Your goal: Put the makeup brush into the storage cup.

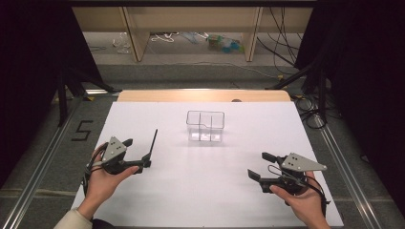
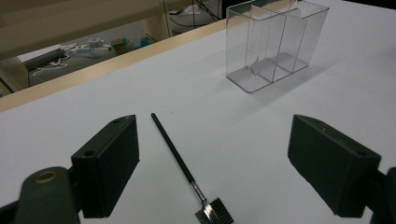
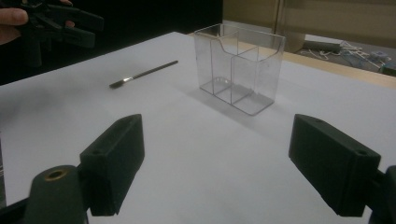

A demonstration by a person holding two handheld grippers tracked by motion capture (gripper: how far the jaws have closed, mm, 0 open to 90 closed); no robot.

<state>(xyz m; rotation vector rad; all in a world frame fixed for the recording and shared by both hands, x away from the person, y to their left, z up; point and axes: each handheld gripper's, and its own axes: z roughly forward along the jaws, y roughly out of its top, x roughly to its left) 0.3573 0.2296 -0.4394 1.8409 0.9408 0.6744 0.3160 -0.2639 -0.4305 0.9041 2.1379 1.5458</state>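
The brush [image 2: 180, 161] lies flat on the tabletop [image 1: 205, 191], lower centre of the left gripper view, between the open, empty jaws of the left gripper [image 2: 224, 168]. The right gripper [image 3: 229, 170] is likewise open and empty. Risk: the thin handle may roll or slip when pinched; the clear organizer [image 1: 205, 126] could tip if bumped.

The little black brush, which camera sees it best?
The left gripper view: the brush lies on the table just ahead of the open left claw, bristles nearest. The right gripper view shows it far off and small; the high view shows a thin dark line.
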